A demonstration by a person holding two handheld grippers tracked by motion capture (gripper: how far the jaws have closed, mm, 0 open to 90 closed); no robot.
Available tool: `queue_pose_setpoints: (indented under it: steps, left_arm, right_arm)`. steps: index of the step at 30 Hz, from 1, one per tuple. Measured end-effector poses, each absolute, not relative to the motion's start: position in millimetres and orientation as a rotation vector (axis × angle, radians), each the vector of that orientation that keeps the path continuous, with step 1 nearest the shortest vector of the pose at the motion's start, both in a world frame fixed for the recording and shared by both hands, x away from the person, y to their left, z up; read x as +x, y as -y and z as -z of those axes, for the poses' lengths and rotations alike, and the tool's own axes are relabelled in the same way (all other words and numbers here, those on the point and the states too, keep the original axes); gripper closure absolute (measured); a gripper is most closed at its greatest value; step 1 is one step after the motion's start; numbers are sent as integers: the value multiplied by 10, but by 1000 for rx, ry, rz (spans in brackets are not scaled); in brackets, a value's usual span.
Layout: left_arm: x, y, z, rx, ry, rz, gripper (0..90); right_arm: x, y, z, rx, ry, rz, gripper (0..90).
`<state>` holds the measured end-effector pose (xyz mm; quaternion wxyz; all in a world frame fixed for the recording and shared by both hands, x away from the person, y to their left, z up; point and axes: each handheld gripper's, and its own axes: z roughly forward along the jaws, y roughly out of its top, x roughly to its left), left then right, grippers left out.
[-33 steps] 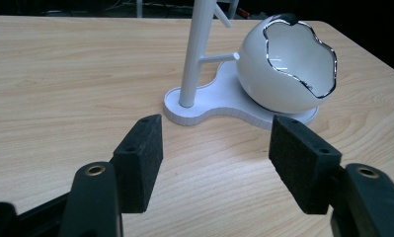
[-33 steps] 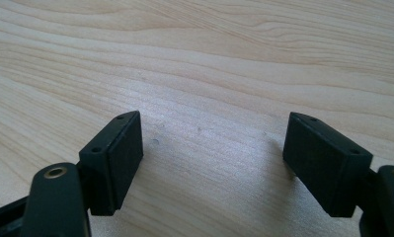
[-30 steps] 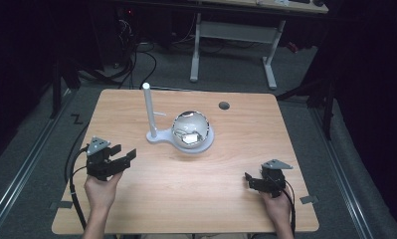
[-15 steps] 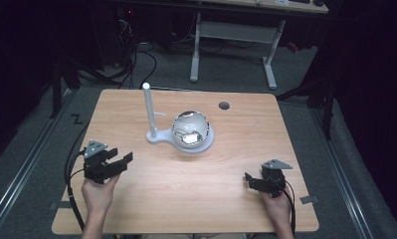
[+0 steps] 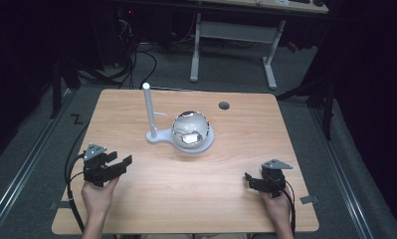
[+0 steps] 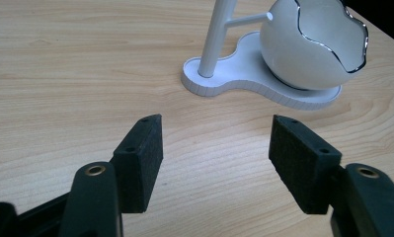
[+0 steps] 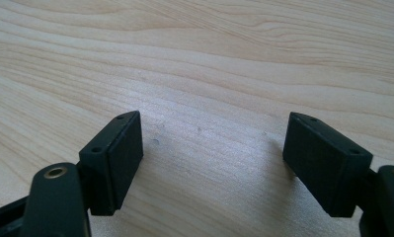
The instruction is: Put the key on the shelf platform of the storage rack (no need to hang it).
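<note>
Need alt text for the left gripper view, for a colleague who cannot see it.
The left gripper hangs open and empty over the wooden table, its black jaws wide apart. Ahead stands a white stand with an upright post and a white egg-shaped bowl with a wavy chrome rim.

Wooden table (image 5: 186,199) under my jaws, dark grommet (image 5: 224,105) far ahead between both pairs, white desk frame (image 5: 236,32) beyond that, black cables (image 5: 131,59) on grey floor (image 5: 365,149) ahead-left of my left jaws

A white stand (image 5: 156,133) with upright post holds a shiny egg-shaped shell (image 5: 190,129).
</note>
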<state>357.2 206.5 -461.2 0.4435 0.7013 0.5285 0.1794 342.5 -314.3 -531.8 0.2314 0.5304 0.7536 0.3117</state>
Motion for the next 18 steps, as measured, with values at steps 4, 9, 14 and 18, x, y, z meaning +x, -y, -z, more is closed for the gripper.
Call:
queue_pose_setpoints:
  steps: [4,9,14,18]
  left_arm:
    - [3569,-2060,4646,1747,-1318,-439,384]
    - [3564,-2047,4703,1746,-1325,-418,383]
    - [3564,-2026,4767,1758,-1332,-403,383]
    - [3559,-2009,4819,1763,-1338,-394,383]
  right_arm:
    - [3425,3143,5318,1458,-2072,-857,236]
    - [3425,3143,5318,1458,-2072,-857,236]
    - [3425,3143,5318,1458,-2072,-857,236]
    - [3425,3143,5318,1458,-2072,-857,236]
